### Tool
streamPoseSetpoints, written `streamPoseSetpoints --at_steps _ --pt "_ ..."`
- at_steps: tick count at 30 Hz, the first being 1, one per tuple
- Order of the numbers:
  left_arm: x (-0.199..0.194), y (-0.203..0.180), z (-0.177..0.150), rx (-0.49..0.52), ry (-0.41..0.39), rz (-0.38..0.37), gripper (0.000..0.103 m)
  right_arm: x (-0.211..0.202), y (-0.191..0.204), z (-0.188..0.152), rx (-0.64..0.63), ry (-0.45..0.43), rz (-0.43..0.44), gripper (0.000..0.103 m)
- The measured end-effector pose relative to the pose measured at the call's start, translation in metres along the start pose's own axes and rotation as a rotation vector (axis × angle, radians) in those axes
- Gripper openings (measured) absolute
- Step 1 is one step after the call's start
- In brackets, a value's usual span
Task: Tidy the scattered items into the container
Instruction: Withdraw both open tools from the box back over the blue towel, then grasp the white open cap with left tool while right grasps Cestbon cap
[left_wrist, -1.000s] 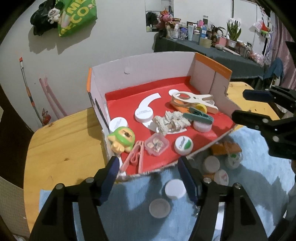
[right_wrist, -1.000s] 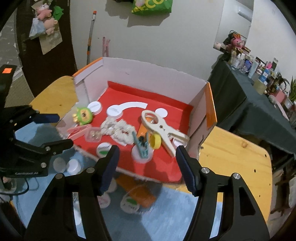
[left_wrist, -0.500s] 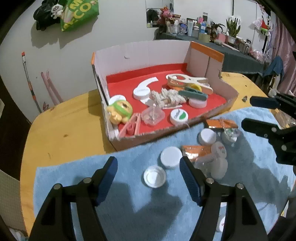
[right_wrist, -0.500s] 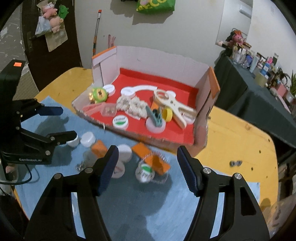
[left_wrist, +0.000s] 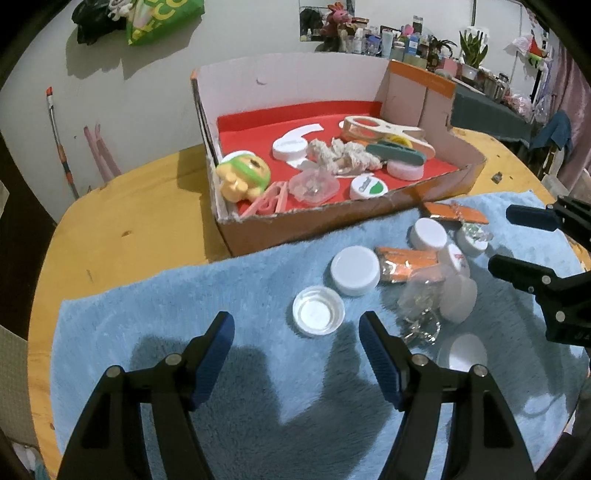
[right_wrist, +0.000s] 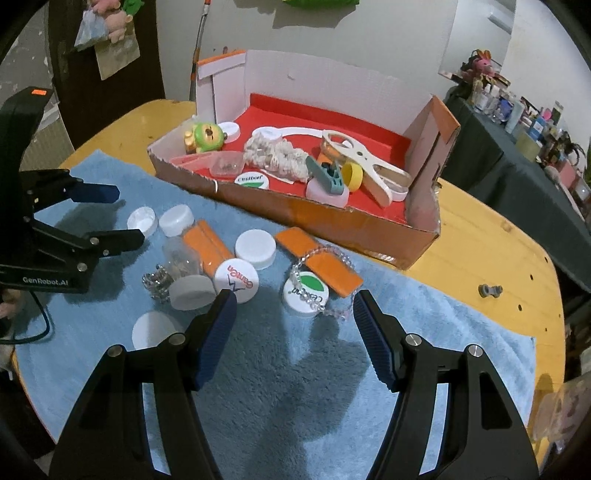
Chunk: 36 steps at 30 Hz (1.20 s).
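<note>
A cardboard box (left_wrist: 332, 221) with a red floor (right_wrist: 369, 127) holds a clothespin, caps, a green toy and string. Scattered on the blue towel (left_wrist: 221, 295) lie white caps (left_wrist: 355, 270), an upturned cap (left_wrist: 318, 311), orange packets (right_wrist: 318, 266), a clear jar (right_wrist: 181, 260), a green-labelled lid (right_wrist: 306, 293) and a bead bracelet (right_wrist: 334, 254). My left gripper (left_wrist: 296, 345) is open and empty, just short of the upturned cap. My right gripper (right_wrist: 291, 321) is open and empty, just short of the green-labelled lid.
The box stands on a round wooden table (left_wrist: 110, 229) with the towel in front of it. A small grey part (right_wrist: 489, 290) lies on the wood at the right. A cluttered dark table (right_wrist: 517, 147) stands beyond.
Both grippers have drawn back from over the box and now hang lower over the towel. The scattered items have come into full view. Both stay open.
</note>
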<state>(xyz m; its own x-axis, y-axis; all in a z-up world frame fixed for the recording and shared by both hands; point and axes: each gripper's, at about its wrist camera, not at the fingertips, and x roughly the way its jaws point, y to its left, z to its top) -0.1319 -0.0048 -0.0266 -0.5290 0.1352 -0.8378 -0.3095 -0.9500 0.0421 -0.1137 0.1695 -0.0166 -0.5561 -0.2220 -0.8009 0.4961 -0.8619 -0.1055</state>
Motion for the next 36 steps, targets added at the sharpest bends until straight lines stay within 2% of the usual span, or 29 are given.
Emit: streamPoseSetpoints --at_steps 15,25,28,36 --pt "0.017 0.009 0.003 -0.003 0.017 -0.018 0.075 0.015 -0.007 0.008 -0.018 0.001 -0.031 0.064" --pt "0.017 0.009 0.002 0.005 -0.015 -0.03 0.075 0.022 -0.013 0.005 0.009 -0.011 0.003 0.064" --pt "0.017 0.006 0.001 0.013 -0.028 -0.036 0.072 0.026 -0.014 0.002 0.014 -0.007 0.015 0.054" --pt "0.014 -0.002 -0.001 0.052 -0.058 -0.06 0.059 0.026 -0.019 -0.001 0.027 -0.028 0.021 0.044"
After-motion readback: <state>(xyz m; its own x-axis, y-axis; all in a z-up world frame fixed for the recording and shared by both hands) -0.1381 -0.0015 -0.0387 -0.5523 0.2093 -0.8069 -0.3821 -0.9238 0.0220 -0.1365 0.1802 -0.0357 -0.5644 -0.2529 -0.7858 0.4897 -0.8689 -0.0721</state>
